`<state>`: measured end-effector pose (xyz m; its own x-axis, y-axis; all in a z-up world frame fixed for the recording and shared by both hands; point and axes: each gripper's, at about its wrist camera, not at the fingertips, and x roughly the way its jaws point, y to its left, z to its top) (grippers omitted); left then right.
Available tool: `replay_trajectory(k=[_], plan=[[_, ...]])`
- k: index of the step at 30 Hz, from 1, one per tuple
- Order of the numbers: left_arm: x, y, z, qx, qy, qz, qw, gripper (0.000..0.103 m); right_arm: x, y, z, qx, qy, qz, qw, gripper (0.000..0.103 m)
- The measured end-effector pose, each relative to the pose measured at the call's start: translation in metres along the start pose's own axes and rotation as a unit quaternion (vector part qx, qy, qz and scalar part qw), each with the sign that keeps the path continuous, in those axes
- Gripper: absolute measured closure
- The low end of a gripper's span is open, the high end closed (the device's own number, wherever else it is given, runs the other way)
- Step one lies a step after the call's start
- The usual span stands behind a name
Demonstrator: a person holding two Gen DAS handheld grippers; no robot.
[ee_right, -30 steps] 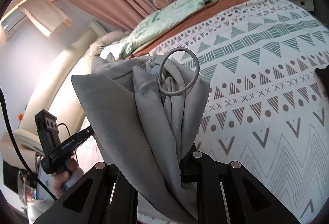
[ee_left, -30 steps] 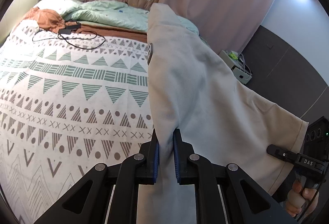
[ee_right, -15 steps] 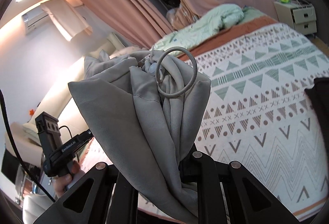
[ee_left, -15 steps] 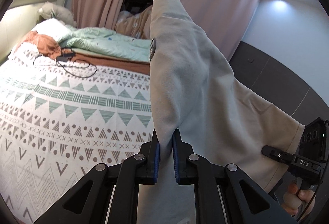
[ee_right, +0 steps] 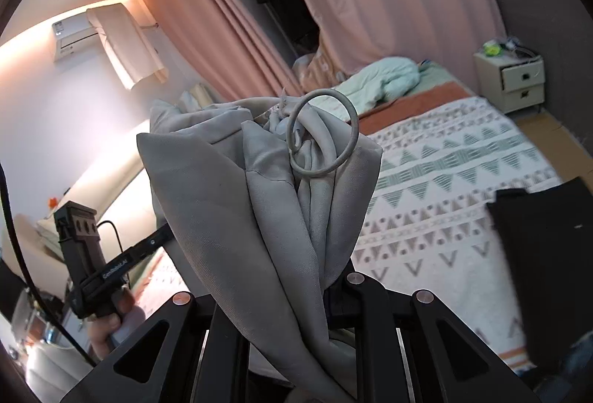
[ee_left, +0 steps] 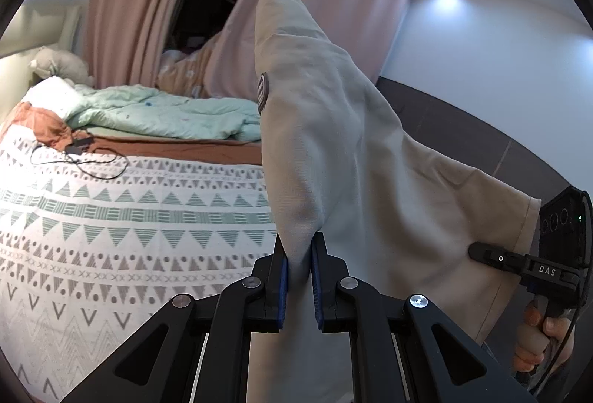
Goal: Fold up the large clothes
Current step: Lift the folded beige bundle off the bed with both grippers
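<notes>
A large beige-grey garment [ee_left: 352,158] is held up in the air between both grippers, above the patterned bed [ee_left: 111,225]. My left gripper [ee_left: 298,255] is shut on a fold of its cloth, which rises in a peak with a round patch [ee_left: 262,93]. In the right wrist view the same garment [ee_right: 259,203] is bunched over my right gripper [ee_right: 296,292], shut on it with the fingertips hidden by cloth. A loop of drawstring [ee_right: 322,132] stands on top of the bunch. The right gripper's body [ee_left: 533,269] and the left gripper's body [ee_right: 96,266] each show at a view's edge.
A crumpled mint duvet [ee_left: 163,114] and a charger cable [ee_left: 81,155] lie at the bed's far end. Pink curtains [ee_right: 370,3] hang behind. A nightstand [ee_right: 511,80] stands beside the bed. A dark garment [ee_right: 545,247] lies on the bed's near right edge.
Both grippers have risen with the garment still gripped, so each view tilts up and shows more curtain, wall and ceiling. The dark garment has come into the right wrist view.
</notes>
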<state>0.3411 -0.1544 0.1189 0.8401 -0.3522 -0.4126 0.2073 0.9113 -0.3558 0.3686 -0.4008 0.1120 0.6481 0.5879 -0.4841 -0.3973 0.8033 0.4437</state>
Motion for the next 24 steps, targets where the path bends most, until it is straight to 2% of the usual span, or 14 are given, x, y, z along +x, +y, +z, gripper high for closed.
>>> replay_trajectory(k=[10, 24], plan=[[0.001, -0.088, -0.002, 0.025, 0.014, -0.065, 0.9975, 0.092, -0.097, -0.026, 0.003, -0.002, -0.047, -0.055, 0.997, 0.088], [0.037, -0.209, -0.014, 0.077, 0.050, -0.160, 0.9829, 0.092, -0.207, -0.085, 0.003, 0.019, -0.099, -0.138, 0.985, 0.088]])
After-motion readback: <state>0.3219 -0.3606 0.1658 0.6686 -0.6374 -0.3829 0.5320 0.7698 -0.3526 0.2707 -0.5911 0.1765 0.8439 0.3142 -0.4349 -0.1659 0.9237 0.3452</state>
